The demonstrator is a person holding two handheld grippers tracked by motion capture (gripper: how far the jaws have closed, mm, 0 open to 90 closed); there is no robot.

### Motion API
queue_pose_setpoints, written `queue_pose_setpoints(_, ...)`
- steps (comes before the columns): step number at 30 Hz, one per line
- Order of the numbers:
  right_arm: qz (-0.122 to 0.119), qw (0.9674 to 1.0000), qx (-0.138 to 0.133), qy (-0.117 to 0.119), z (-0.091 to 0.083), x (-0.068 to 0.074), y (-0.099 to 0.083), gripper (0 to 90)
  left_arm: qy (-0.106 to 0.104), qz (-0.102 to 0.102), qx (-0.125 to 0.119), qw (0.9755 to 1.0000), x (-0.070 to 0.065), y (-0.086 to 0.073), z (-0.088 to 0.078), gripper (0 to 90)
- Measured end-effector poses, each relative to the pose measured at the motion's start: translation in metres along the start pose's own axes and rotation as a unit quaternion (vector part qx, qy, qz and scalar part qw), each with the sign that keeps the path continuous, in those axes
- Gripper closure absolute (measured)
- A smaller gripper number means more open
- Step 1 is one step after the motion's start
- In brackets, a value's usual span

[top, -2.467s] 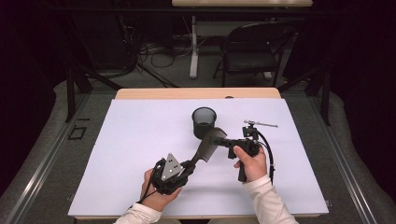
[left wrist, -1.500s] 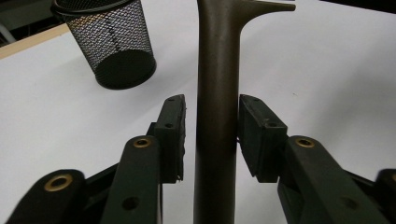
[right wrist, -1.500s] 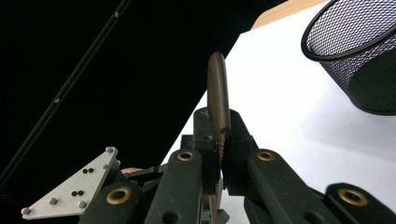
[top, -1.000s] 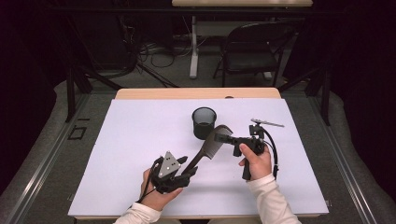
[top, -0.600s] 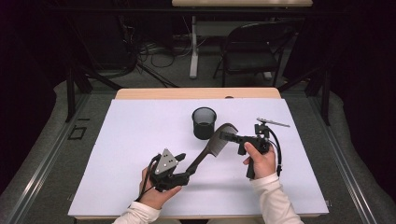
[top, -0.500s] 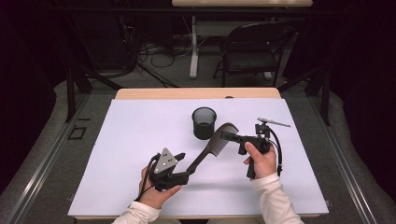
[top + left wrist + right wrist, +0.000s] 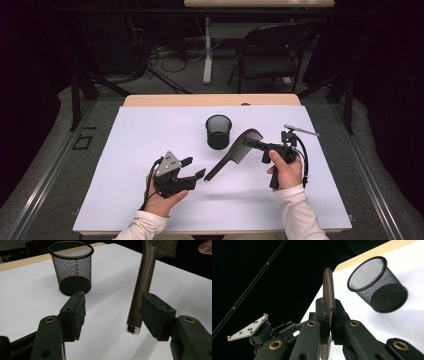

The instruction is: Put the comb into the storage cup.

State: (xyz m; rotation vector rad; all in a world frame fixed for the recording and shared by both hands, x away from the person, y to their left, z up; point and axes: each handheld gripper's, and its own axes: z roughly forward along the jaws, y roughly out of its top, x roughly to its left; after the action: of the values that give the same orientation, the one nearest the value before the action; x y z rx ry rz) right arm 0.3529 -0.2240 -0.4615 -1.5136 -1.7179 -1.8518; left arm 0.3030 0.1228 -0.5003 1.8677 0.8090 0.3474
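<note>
Clamping the toothed head of a brown comb [image 7: 235,152] between its two narrow-set jaws, the right gripper [image 7: 250,142] holds the comb off the white table [image 7: 125,160], with the handle slanting down and toward the person's left. In the right gripper view the comb [image 7: 328,293] stands edge-on between the pads, teeth running down through the grip. The handle's silver-capped tip [image 7: 132,329] hangs between the spread jaws of the left gripper [image 7: 195,168], just beside the right-hand pad in the left gripper view; whether it touches that pad cannot be told. The left gripper's jaws stand wide apart and hold nothing. A black mesh cup [image 7: 218,131] stands upright on the table just beyond the comb, with nothing visible inside it. A folding chair [image 7: 267,55] sits behind the table.
</note>
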Motion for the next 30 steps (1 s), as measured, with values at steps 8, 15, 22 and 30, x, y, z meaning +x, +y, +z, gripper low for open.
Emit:
queue_pose_setpoints(8, 0.000, 0.9996, -0.027, -0.005, -0.010, -0.002, 0.005, 87.0, 0.007, -0.012, -0.011, 0.9998, 0.014, 0.001, -0.006, 33.1)
queue_pose_setpoints(15, -0.003, 0.9991, -0.040, -0.014, -0.017, -0.004, 0.008, 87.0, 0.012, -0.031, -0.011, 0.9994, 0.024, 0.001, -0.009, 25.2)
queue_pose_setpoints(22, -0.007, 0.9989, -0.041, -0.020, -0.021, -0.004, 0.010, 87.0, 0.012, -0.037, -0.010, 0.9992, 0.028, 0.001, -0.009, 19.7)
queue_pose_setpoints(30, -0.010, 0.9988, -0.040, -0.028, -0.018, -0.003, 0.009, 87.0, 0.019, -0.054, -0.006, 0.9984, 0.031, 0.002, -0.011, 19.7)
